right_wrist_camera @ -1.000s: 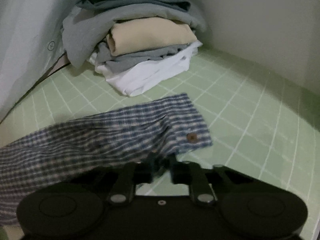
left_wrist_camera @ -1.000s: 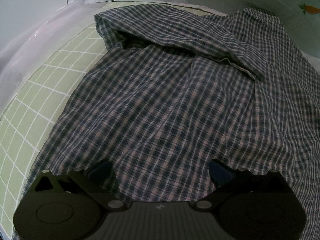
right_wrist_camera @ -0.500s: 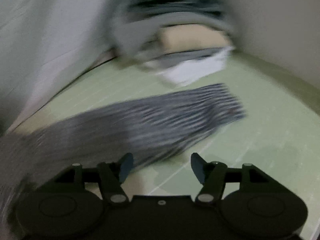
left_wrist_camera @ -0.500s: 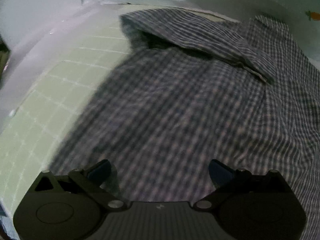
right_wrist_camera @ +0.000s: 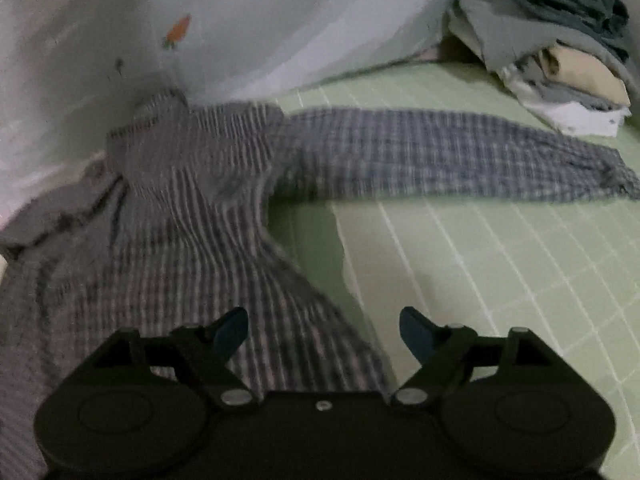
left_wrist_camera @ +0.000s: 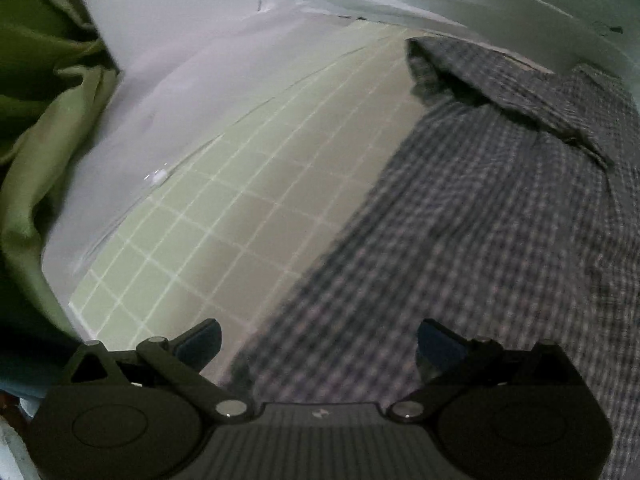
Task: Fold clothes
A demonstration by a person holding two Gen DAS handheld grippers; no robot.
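Your right gripper (right_wrist_camera: 322, 330): both blue-tipped fingers spread wide, nothing between them, held low over the side hem of the blue-and-white checked cotton shirt (right_wrist_camera: 192, 216), one finger above cloth and the other above the pale green mat with white grid lines (right_wrist_camera: 500, 264). From this gripper the shirt body lies ahead and to the left, running away toward the pale draped sheet with a small carrot print (right_wrist_camera: 248, 24). The long checked sleeve (right_wrist_camera: 440, 152) lies stretched out flat across the mat ahead and to the right; its long axis runs crosswise to your fingers, cuff end far right, near the stack of folded clothes in grey, tan and white (right_wrist_camera: 560, 64) but apart from it. Your left gripper (left_wrist_camera: 318, 340): fingers likewise spread and empty, one over bare mat, the other over the shirt's opposite edge, the body lying ahead and to the right. Judgement: the right gripper is the nearer to the outstretched sleeve, and any fold of that sleeve turns on its crosswise lie. The shirt is spread, not yet a compact bundle. The right view alone shows the sleeve, cuff and stack. The left view alone shows the shirt's folded-over upper part (left_wrist_camera: 500, 80), the white wall panel (left_wrist_camera: 160, 60) and an olive-green cloth (left_wrist_camera: 36, 128) at far left. Both views are blurred.
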